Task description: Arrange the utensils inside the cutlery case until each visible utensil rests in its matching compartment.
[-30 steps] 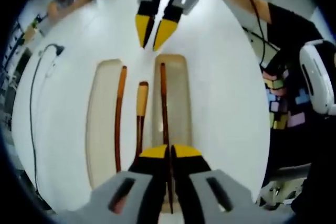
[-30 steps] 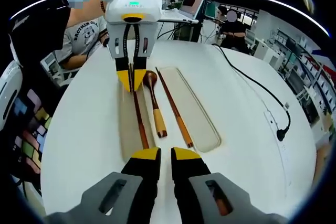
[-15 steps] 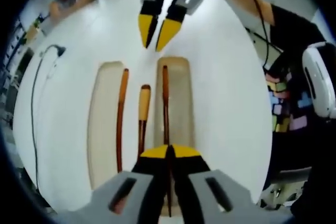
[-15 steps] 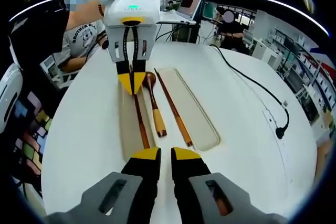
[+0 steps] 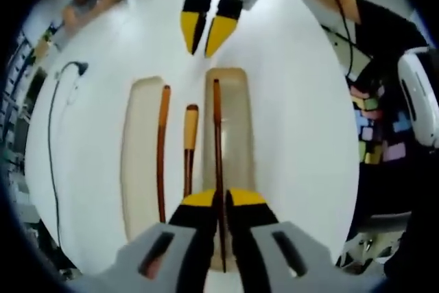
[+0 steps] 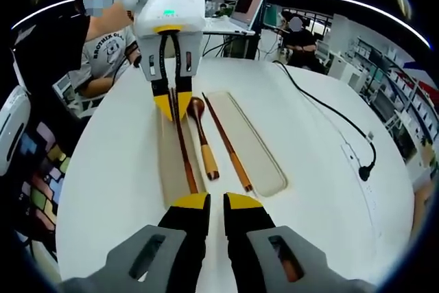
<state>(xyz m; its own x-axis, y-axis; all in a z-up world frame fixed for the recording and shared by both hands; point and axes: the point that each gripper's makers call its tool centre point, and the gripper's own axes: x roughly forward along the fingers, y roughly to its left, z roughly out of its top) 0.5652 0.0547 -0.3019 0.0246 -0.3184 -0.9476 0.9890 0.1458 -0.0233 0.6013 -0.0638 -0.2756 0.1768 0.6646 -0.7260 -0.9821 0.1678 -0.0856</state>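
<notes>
Browns and beige on a white table

The table (image 6: 322, 190) is white; both trays (image 5: 140, 156) are pale beige. The chopsticks (image 5: 217, 135) are dark reddish brown, the spoon (image 6: 204, 145) brown with an amber handle. Gripper (image 6: 210, 202) tips are yellow over black, the bodies grey. The cable (image 6: 329, 111) is black.

White round table (image 6: 329, 190). Two long beige trays side by side: left tray (image 6: 171, 173), right tray (image 6: 250, 142). One brown chopstick (image 6: 186, 159) lies along the left tray, its far end pinched between the left gripper's (image 6: 171, 106) yellow jaws. Wooden spoon (image 6: 203, 138) between the trays. Second chopstick (image 6: 230, 152) on the right tray's left edge. Right gripper (image 6: 210, 202) in foreground, jaws slightly parted, holding nothing. Black cable (image 6: 336, 125) at right.
</notes>
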